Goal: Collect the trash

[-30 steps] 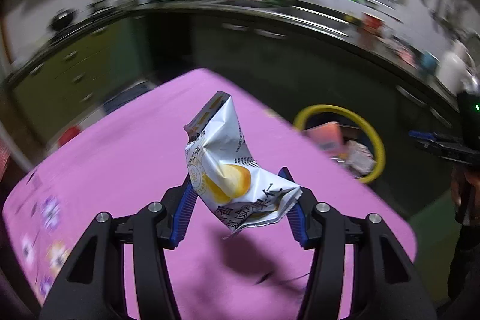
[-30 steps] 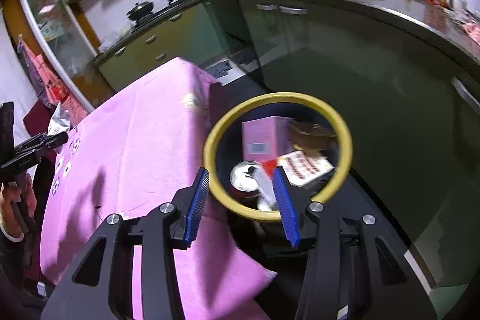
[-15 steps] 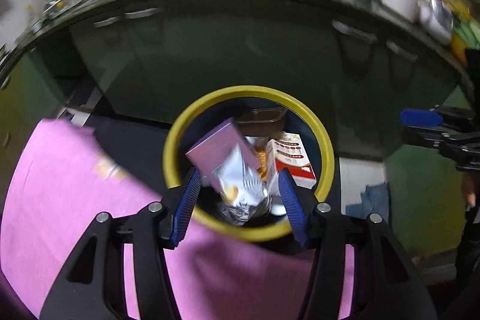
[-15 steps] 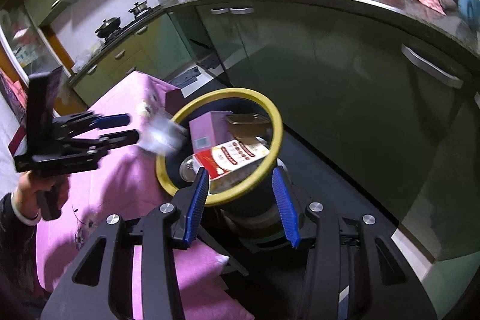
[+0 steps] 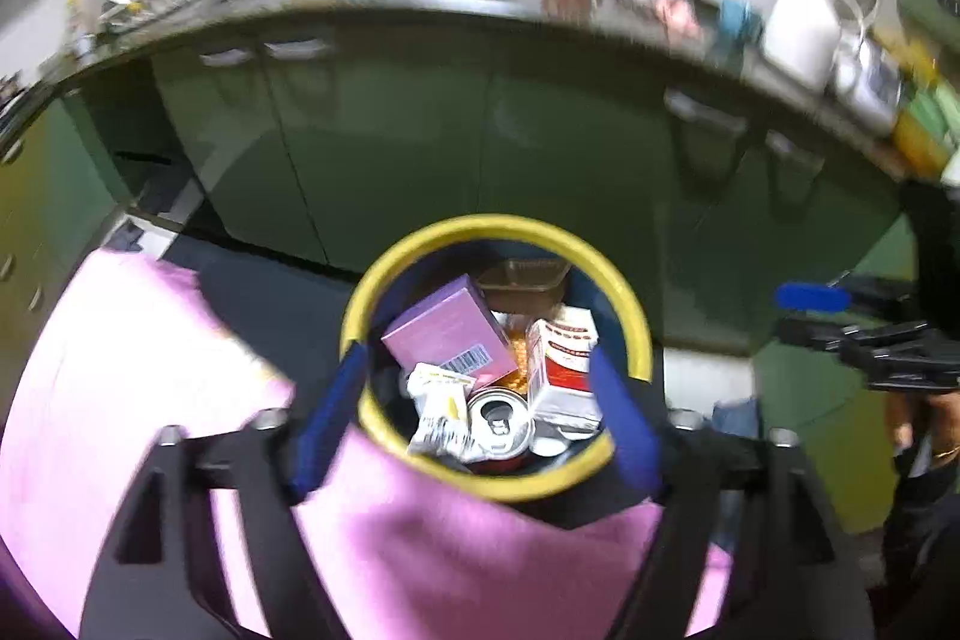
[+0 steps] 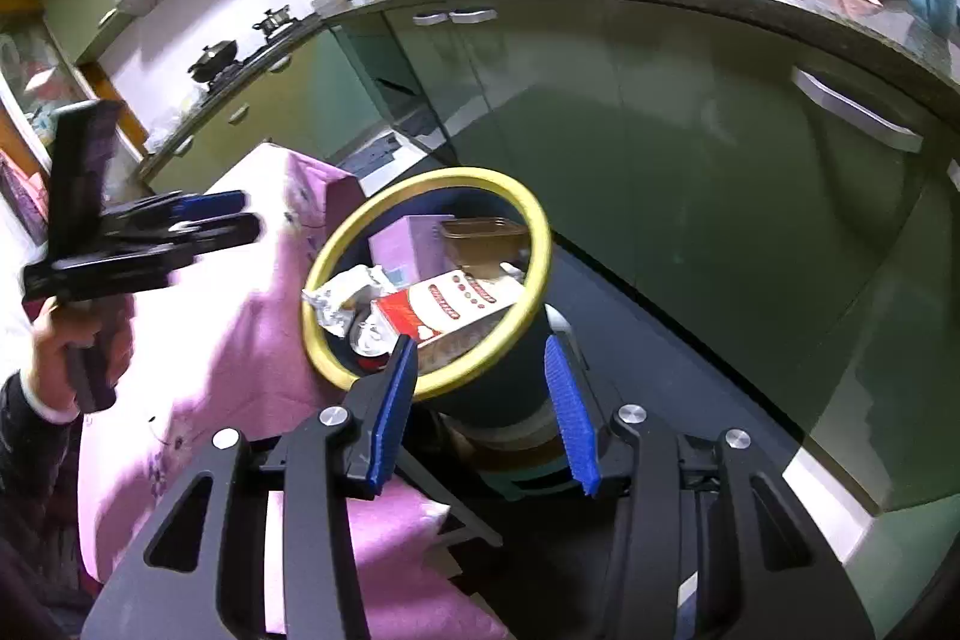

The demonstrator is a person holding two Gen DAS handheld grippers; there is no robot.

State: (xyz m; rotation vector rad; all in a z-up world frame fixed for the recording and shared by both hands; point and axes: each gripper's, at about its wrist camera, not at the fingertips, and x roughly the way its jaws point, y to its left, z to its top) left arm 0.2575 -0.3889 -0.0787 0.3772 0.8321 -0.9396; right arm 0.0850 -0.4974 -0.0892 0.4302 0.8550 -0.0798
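Hovering above the yellow-rimmed bin [image 5: 637,334], the left gripper [image 5: 474,406] has its blue fingers spread wide with nothing between them.

Crumpled, the silver snack wrapper [image 5: 441,415] lies inside the bin, against its rim on the side nearest the pink tablecloth [image 5: 120,388], touching a drink can [image 5: 499,421] and just below a pink box [image 5: 447,340]; a red-and-white carton [image 5: 564,370] sits beside the can. Off the table's corner, the right gripper [image 6: 480,400] hangs near the bin with its fingers also apart and empty.
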